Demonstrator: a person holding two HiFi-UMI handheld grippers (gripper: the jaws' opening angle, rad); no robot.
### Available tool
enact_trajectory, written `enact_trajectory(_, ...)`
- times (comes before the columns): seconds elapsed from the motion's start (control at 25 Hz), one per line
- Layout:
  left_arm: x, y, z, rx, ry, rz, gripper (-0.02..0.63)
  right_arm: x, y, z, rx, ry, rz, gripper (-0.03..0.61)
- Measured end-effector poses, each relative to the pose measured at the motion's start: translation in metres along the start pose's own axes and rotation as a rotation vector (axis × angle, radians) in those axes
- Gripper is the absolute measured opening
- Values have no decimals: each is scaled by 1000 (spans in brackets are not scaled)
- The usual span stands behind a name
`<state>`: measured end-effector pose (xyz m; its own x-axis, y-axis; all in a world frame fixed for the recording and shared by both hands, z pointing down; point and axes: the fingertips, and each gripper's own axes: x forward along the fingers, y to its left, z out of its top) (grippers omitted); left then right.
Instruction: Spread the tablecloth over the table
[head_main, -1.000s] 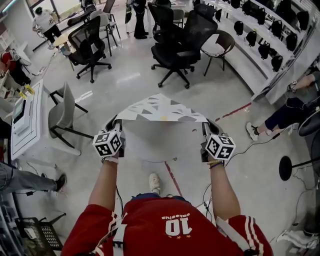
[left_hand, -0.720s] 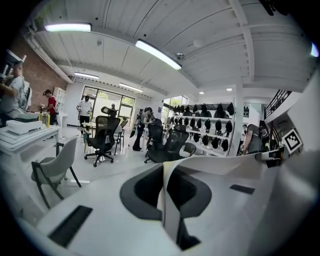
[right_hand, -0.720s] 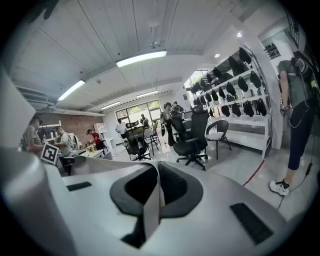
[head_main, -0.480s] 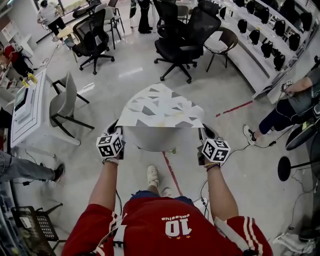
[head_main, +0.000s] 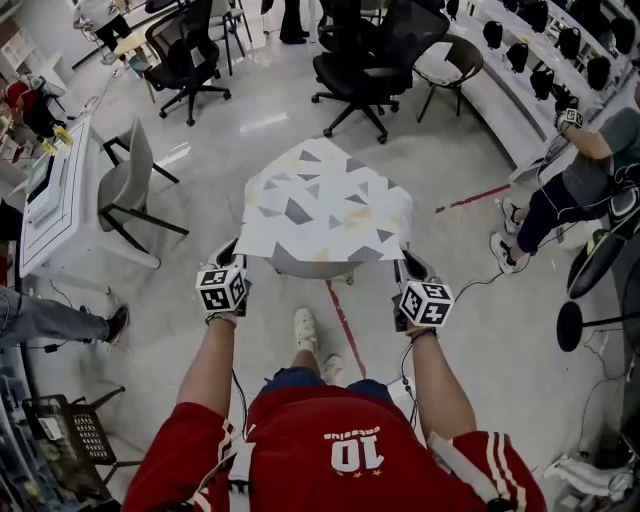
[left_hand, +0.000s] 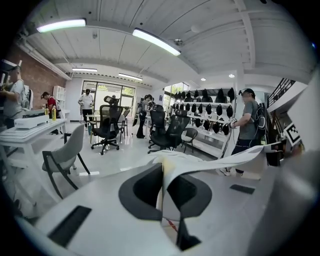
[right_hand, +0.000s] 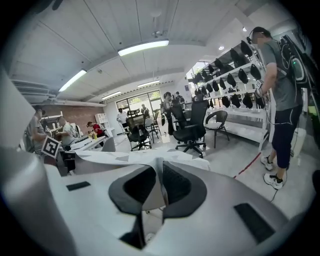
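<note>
A white tablecloth (head_main: 325, 205) with grey triangle print billows out flat in the air in front of me, over a round table (head_main: 318, 264) whose near rim shows under the cloth's near edge. My left gripper (head_main: 233, 262) is shut on the cloth's near left corner (left_hand: 170, 170). My right gripper (head_main: 404, 266) is shut on the near right corner (right_hand: 159, 175). In both gripper views the cloth (right_hand: 130, 159) streams away from the jaws toward the other gripper. Most of the table is hidden beneath the cloth.
A grey chair (head_main: 125, 195) and a white desk (head_main: 50, 215) stand to the left. Black office chairs (head_main: 375, 50) stand beyond the table. A person (head_main: 580, 170) sits at the right by a shelf. Red tape (head_main: 345, 335) runs along the floor near my feet.
The cloth has been flung forward and lifted: it now spreads further out over the table and shows more of its printed top. Both grippers stay shut on its corners.
</note>
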<state>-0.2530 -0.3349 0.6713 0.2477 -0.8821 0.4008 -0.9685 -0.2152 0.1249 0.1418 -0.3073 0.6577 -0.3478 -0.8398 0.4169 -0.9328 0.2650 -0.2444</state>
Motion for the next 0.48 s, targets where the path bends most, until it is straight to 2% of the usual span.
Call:
enact_trajectory(0.24, 0, -2, -32, -35, 34, 31, 28, -1, -9, -34, -6, 67, -34, 48)
enact_trajectory(0.48, -10, -2, -75, -36, 100, 55, 32, -10, -14, -67, 0, 124, -43, 63)
